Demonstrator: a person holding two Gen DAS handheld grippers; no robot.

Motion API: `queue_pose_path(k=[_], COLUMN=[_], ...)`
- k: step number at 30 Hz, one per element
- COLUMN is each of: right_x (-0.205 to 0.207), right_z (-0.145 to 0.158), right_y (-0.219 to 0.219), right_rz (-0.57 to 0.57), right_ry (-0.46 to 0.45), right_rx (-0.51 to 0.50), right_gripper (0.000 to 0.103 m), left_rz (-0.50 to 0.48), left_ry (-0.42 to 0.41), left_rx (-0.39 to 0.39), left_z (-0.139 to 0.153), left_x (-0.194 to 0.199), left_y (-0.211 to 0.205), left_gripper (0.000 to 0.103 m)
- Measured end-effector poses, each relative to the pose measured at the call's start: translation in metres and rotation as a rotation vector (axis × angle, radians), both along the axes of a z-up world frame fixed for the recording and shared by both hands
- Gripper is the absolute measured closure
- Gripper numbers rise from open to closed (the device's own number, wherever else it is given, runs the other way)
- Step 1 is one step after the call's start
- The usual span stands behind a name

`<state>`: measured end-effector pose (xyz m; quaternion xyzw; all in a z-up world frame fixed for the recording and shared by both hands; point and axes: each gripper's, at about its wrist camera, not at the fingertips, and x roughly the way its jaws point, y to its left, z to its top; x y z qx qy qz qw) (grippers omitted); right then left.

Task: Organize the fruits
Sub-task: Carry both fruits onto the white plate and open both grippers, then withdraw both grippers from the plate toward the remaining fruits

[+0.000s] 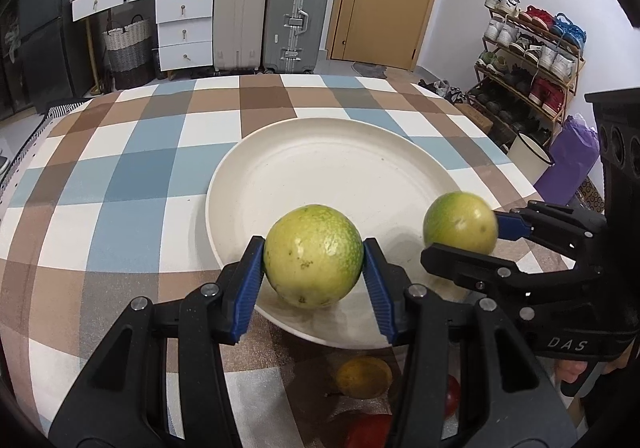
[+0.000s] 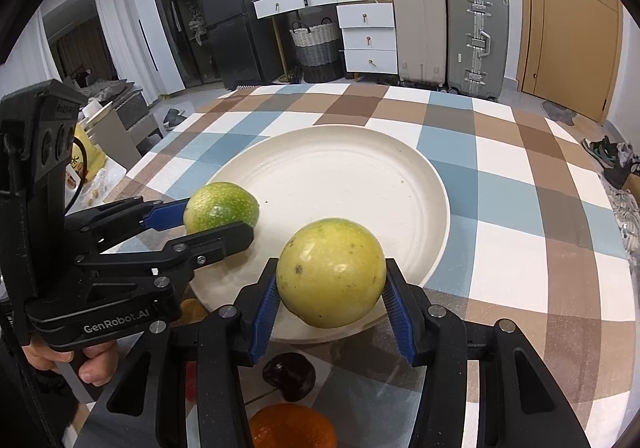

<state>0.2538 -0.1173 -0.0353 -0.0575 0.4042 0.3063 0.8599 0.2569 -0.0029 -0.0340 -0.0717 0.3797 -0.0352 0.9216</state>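
1. Left wrist view: the left gripper (image 1: 313,268) clamps a round yellow-green fruit (image 1: 313,255) between its blue pads, carried over the near rim of the wide cream plate (image 1: 280,176), apparently for setting down there.
2. Right wrist view: the right gripper (image 2: 331,288) likewise pinches a second yellow-green fruit (image 2: 331,273) above the plate's near edge; an orange (image 2: 292,428) waits on the checked tablecloth (image 2: 520,248).

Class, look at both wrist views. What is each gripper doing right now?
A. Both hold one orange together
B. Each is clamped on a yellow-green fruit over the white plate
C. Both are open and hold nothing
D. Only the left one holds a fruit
B: the left gripper clamps one yellow-green fruit and the right gripper another yellow-green fruit, both above the white plate.
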Motion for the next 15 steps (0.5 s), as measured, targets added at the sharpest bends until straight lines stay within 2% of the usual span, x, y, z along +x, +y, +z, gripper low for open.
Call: queue_pose_path(k=[2, 4, 6, 8, 9, 10, 11, 15], right_x=[-0.001, -0.003, -0.005, -0.006, -0.008, -0.01, -0.011, -0.018], right_z=[0.004, 0.008, 0.013, 0.017, 0.019, 0.022, 0.024, 0.032], right_y=[-0.001, -0.001, -0.002, -0.004, -0.005, -0.007, -0.009, -0.016], right_rz=[0.0, -0.005, 0.001, -0.005, -0.013, -0.02, -0.024, -0.03], right_ry=[-0.018, -0.045, -0.054, -0.063, -0.071, -0.08, -0.084, -0.087], right_rx=[0.005, 0.0, 0.008, 0.006, 0.007, 0.011, 0.017, 0.027], right_gripper=[0.051, 0.042, 0.038, 0.036, 0.03, 0.023, 0.02, 0.007], left_rz=[0.001, 0.005, 0.001, 0.01, 0.014, 0.02, 0.028, 0.061], left_ry=[0.0, -0.02, -0.027, -0.037, -0.041, -0.045, -0.048, -0.064], left_rx=[-0.008, -0.013, -0.02, -0.027, -0.029, -0.029, -0.026, -0.023], left_z=[0.0, 0.004, 0.008, 0.012, 0.014, 0.017, 0.019, 0.028], left_x=[0.0, -0.003, -0.005, -0.008, -0.01, -0.014, -0.016, -0.027], left_y=[0.001, 0.003, 0.004, 0.005, 0.006, 0.007, 0.007, 0.012], left_gripper=[0.057, 0.057, 0.052, 0.04, 0.037, 0.029, 0.019, 0.009])
